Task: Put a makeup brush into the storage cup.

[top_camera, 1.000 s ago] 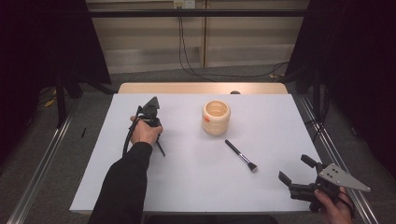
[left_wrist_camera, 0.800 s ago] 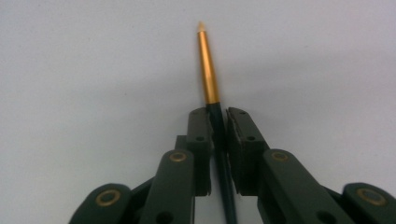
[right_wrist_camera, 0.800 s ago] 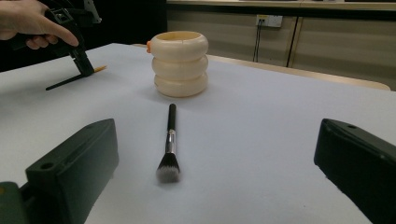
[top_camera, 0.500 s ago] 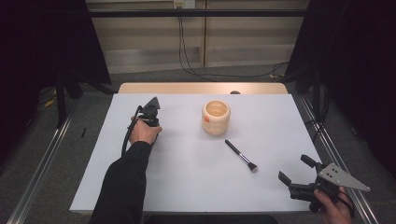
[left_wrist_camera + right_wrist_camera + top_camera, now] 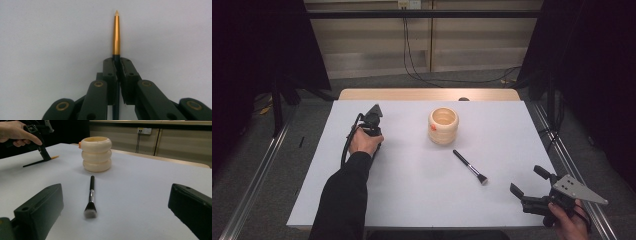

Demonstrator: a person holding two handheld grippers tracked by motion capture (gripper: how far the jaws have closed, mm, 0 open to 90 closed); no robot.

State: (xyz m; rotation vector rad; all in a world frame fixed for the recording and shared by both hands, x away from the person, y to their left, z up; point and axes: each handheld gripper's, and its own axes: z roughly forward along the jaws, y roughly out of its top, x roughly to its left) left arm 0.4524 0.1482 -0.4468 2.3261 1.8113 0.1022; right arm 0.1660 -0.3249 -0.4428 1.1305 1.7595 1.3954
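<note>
My left gripper [image 5: 376, 148] [image 5: 117, 61] points down at the white table's left part, shut on a thin dark-handled brush [image 5: 116, 35] with a gold ferrule and a pointed tip. In the right gripper view that thin brush [image 5: 53, 157] lies low on the sheet under the left hand. A pale ringed wooden pot [image 5: 443, 126] [image 5: 97, 153] stands upright at the middle back. A black makeup brush [image 5: 470, 167] [image 5: 91, 195] lies flat in front of it, bristles toward me. My right gripper [image 5: 527, 180] [image 5: 115, 197] rests open at the front right, aimed at that brush and apart from it.
A white sheet [image 5: 412, 200] covers the table, with a wooden strip [image 5: 427, 94] along the far edge. Metal rails [image 5: 257, 170] run along both sides on the floor. Cables [image 5: 412, 55] hang down the back wall.
A second ago the thin brush's dark handle stuck out toward me below the left hand; now the hand hides most of it. The right gripper, pot and makeup brush have not moved.
</note>
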